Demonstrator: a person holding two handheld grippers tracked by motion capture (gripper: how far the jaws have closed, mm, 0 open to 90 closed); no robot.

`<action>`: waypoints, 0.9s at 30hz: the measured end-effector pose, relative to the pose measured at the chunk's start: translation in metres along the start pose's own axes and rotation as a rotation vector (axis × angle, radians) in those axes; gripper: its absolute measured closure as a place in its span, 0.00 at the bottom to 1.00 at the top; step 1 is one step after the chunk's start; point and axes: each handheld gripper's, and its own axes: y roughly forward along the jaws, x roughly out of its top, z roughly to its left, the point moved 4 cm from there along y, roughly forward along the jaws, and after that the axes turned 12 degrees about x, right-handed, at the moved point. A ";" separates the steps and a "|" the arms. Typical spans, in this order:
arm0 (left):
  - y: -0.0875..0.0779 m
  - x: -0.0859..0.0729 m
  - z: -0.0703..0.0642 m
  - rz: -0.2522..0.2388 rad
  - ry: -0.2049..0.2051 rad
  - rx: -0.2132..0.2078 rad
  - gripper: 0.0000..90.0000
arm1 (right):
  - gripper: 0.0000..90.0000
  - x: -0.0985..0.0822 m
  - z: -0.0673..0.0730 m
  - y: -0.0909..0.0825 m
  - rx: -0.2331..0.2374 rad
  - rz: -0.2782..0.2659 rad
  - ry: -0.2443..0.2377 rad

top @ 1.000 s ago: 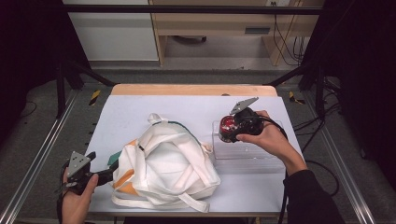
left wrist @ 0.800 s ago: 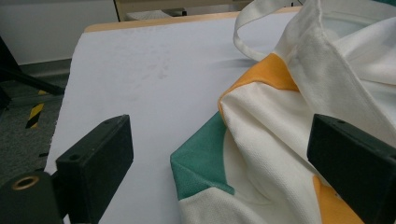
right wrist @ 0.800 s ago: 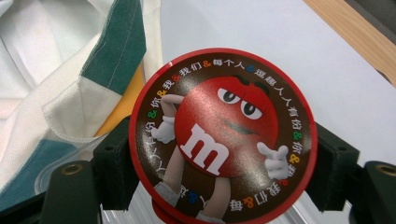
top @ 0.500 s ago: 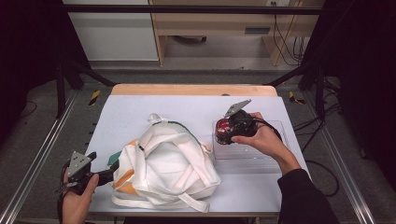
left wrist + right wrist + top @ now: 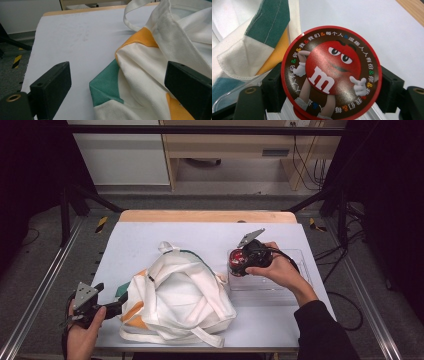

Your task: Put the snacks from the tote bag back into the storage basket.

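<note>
A white canvas bag (image 5: 177, 300) with orange and green patches lies on the pale table (image 5: 150, 240). My left gripper (image 5: 121, 300) rests at the bag's left corner, jaws open, and in the left gripper view the green corner of the bag (image 5: 107, 86) lies between them untouched. My right gripper (image 5: 239, 264) hovers over a clear plastic tray (image 5: 300, 285) to the right of the bag. It is shut on a round red candy tin (image 5: 331, 75) with a red cartoon figure on its lid; the tin (image 5: 237, 262) faces the bag.
A wooden strip (image 5: 207, 216) edges the table's far side. Metal rails (image 5: 37, 295) run along both sides. A cabinet and cables stand beyond the far edge. Bare table surface lies behind the bag and at the front right.
My right gripper has carried the tin a little leftward, towards the bag. The left gripper and the bag have stayed put.
</note>
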 end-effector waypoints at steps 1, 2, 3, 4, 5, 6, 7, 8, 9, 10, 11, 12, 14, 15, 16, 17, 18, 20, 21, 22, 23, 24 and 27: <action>0.000 0.000 0.000 0.000 -0.001 0.000 0.08 | 0.29 0.000 0.000 0.000 0.001 0.001 -0.001; 0.000 0.000 0.000 -0.002 -0.002 -0.001 0.08 | 0.29 0.000 0.000 0.001 0.000 0.002 0.000; 0.000 0.000 0.000 -0.002 -0.002 0.000 0.08 | 0.29 0.000 0.000 0.001 -0.002 0.001 0.000; 0.000 0.000 0.000 -0.002 -0.002 -0.001 0.08 | 0.29 0.000 -0.001 0.001 0.000 0.002 0.000; 0.000 0.000 0.000 -0.002 -0.001 -0.001 0.08 | 0.29 -0.001 -0.001 0.001 -0.004 0.005 0.003; 0.000 0.000 0.000 -0.002 -0.001 -0.002 0.08 | 0.29 -0.001 0.000 0.001 -0.002 0.005 0.004; 0.000 0.000 0.000 -0.002 -0.001 -0.002 0.08 | 0.29 -0.001 -0.001 0.002 0.000 0.003 0.000; 0.000 0.000 0.000 0.000 0.001 -0.002 0.08 | 0.29 -0.001 -0.001 0.002 0.001 0.004 -0.003; 0.000 0.000 0.000 -0.002 -0.001 -0.002 0.08 | 0.29 -0.001 -0.001 0.003 0.002 0.009 -0.005; 0.000 0.000 0.000 -0.003 -0.001 -0.002 0.08 | 0.29 -0.002 -0.001 0.003 0.001 0.013 -0.003; 0.000 0.000 0.000 -0.003 -0.001 -0.003 0.08 | 0.29 -0.002 -0.001 0.004 0.001 0.015 -0.003; 0.000 0.000 0.000 -0.003 -0.001 -0.003 0.08 | 0.29 -0.002 -0.001 0.005 0.001 0.015 -0.005; 0.000 0.000 0.000 -0.002 -0.001 -0.003 0.08 | 0.29 -0.004 -0.001 0.006 0.003 0.015 0.000; 0.000 0.000 -0.001 -0.001 0.000 -0.004 0.08 | 0.29 -0.005 -0.002 0.007 0.004 0.018 0.001; 0.000 0.000 -0.001 -0.001 0.001 -0.003 0.08 | 0.29 -0.006 -0.001 0.008 0.007 0.022 0.005; 0.000 0.000 -0.001 0.001 0.005 -0.003 0.08 | 0.29 -0.006 -0.001 0.009 0.009 0.023 0.003; 0.000 0.000 -0.001 0.001 0.005 -0.004 0.08 | 0.29 -0.007 -0.002 0.010 0.009 0.025 0.002; 0.000 0.000 -0.001 -0.001 0.005 -0.003 0.08 | 0.29 -0.008 -0.001 0.011 0.012 0.028 0.007; 0.000 0.000 -0.001 -0.001 0.003 -0.004 0.08 | 0.29 -0.008 -0.001 0.012 0.011 0.027 0.004; 0.000 0.000 -0.001 -0.001 0.002 -0.004 0.08 | 0.29 -0.008 -0.002 0.012 0.013 0.032 0.004; 0.000 0.000 -0.001 -0.001 0.000 -0.004 0.08 | 0.29 -0.009 -0.002 0.012 0.013 0.032 0.003; 0.000 0.000 0.000 -0.001 0.000 -0.004 0.08 | 0.29 -0.009 -0.002 0.013 0.012 0.031 0.006; 0.000 0.000 0.000 -0.002 0.000 -0.004 0.08 | 0.29 -0.009 -0.002 0.014 0.010 0.033 0.008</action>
